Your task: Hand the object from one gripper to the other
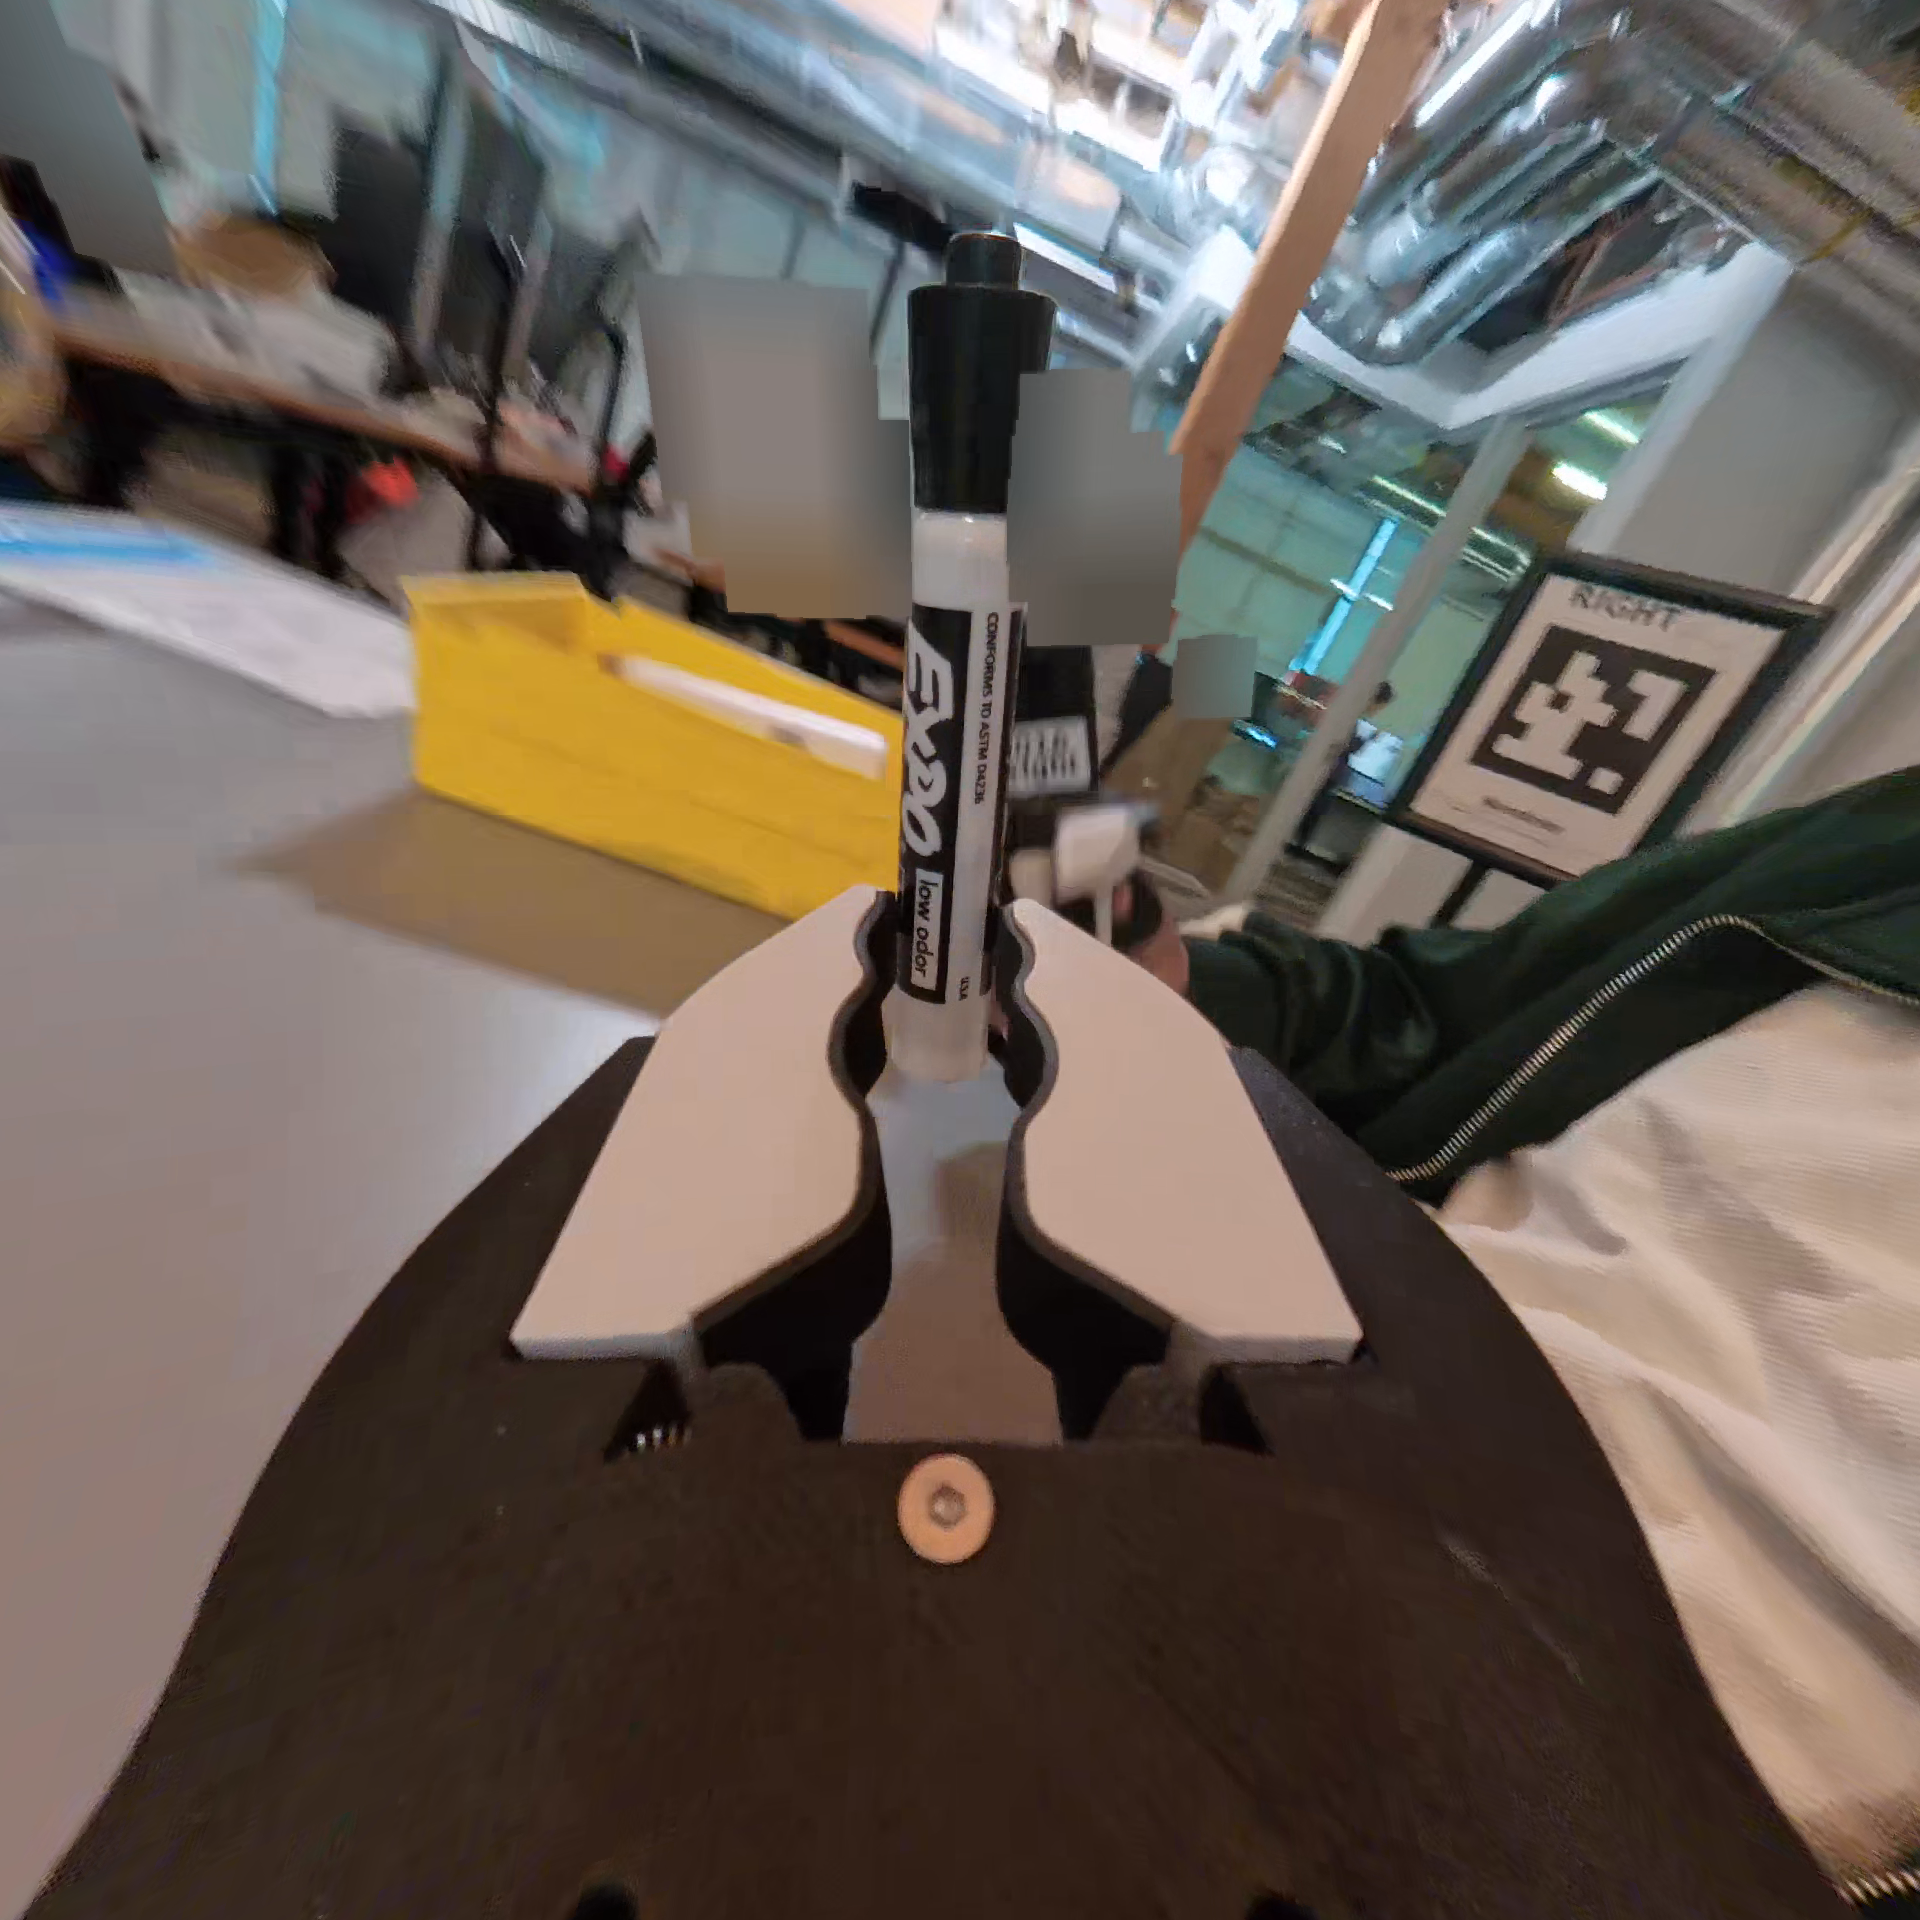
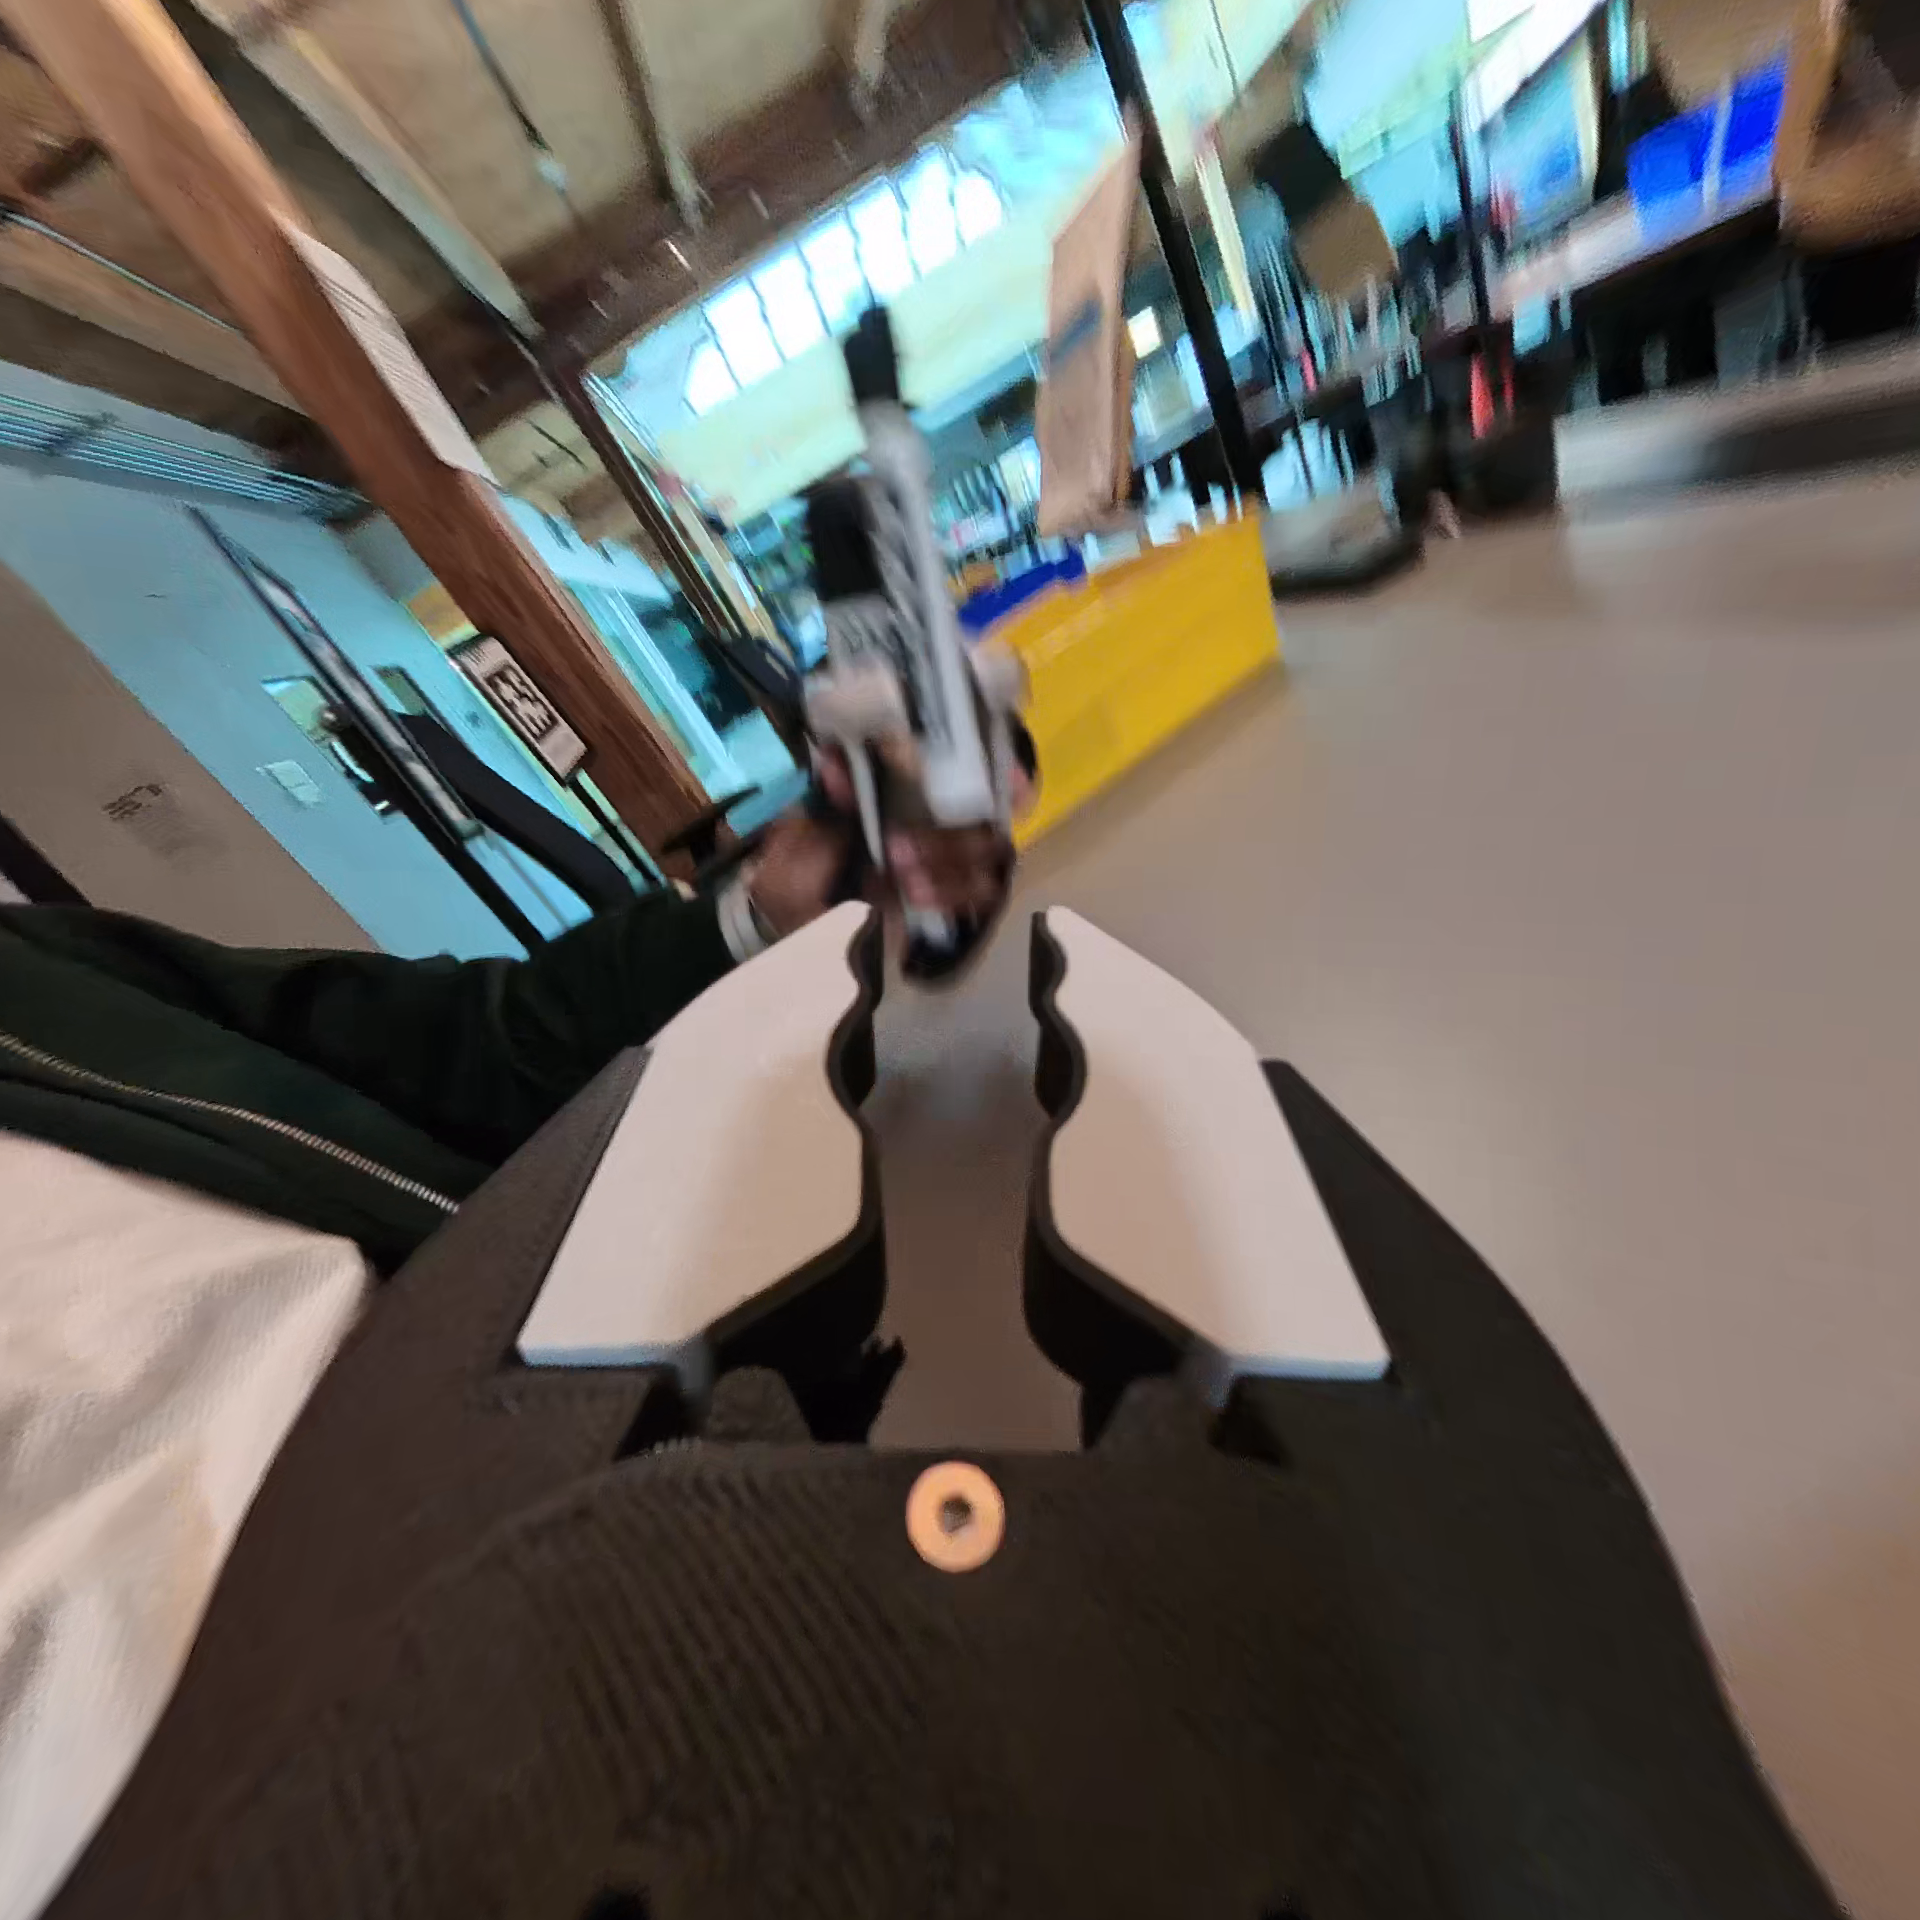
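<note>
Marker [image 1: 958, 665] sits clamped upright in our left gripper [image 1: 945, 935], its white butt end pinched between the fingertips and its black cap pointing up and away. We judge the handover not yet begun: the approach is in hand. Our right gripper [image 2: 951, 940] holds its fingers apart and empty, with the marker well ahead of it, blurred in the right wrist view. Next, we need to bring the right gripper's gap around the free upper barrel, close on it firmly, and only then let the left release. A yellow bin [image 1: 644, 727] rests on the grey table [image 1: 208, 1039] beyond.
</note>
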